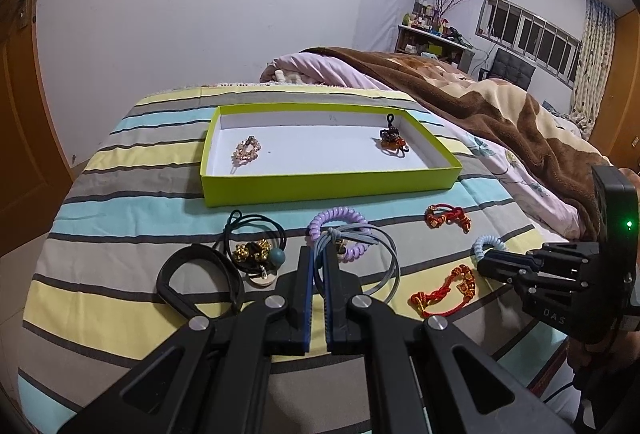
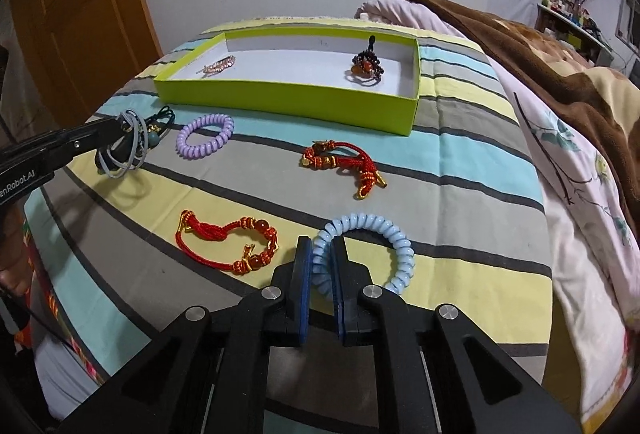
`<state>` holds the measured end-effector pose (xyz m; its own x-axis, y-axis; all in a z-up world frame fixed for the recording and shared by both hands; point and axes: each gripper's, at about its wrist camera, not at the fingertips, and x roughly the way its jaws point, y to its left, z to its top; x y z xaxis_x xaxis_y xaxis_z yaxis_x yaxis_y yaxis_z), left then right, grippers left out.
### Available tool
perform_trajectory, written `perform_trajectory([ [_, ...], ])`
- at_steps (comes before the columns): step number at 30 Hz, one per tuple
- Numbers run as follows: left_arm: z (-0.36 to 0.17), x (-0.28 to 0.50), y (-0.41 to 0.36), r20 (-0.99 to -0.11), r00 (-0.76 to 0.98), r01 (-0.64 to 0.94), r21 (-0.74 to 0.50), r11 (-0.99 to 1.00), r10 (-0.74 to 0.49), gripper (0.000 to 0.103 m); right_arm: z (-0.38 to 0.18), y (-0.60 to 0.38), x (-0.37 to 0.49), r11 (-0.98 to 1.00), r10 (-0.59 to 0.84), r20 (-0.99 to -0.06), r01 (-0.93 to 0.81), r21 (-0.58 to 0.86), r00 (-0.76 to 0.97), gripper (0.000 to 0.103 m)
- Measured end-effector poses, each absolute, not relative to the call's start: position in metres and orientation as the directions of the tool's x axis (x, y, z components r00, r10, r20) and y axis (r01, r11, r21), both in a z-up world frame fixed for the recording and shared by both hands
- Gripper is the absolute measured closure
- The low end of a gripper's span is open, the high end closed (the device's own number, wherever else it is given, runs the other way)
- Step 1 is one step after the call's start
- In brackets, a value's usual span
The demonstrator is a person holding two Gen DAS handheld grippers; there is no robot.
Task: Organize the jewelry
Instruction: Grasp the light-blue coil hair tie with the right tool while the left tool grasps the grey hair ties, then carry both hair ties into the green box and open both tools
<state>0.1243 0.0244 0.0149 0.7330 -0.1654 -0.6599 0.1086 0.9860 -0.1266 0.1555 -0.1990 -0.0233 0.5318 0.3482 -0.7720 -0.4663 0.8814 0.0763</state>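
Right wrist view: right tongs (image 2: 320,254) clamped on pale blue coil band (image 2: 394,258) on the bed, green tray (image 2: 280,97) straight ahead beyond; left tongs (image 1: 318,266) nearer it, pinched on grey cord loop (image 1: 384,262).

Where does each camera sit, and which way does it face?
Left wrist: rides the left gripper, looking down its fingers across the striped bedspread at the green tray; its jaws are shut on a grey hair tie.
Right wrist: rides the right gripper, facing the same tray; its jaws are shut on a pale blue coil tie.
Shared: tray, purple coil tie, each other's gripper.
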Motion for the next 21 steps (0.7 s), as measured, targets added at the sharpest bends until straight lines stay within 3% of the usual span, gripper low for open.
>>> perform_trajectory([
  [21,0.030,0.140,0.019,-0.635,0.754,0.110,-0.131,0.985,-0.168,0.098,0.029,-0.185,0.159,0.861,0.413,-0.657,-0.505,0.057,0.631,0.094],
])
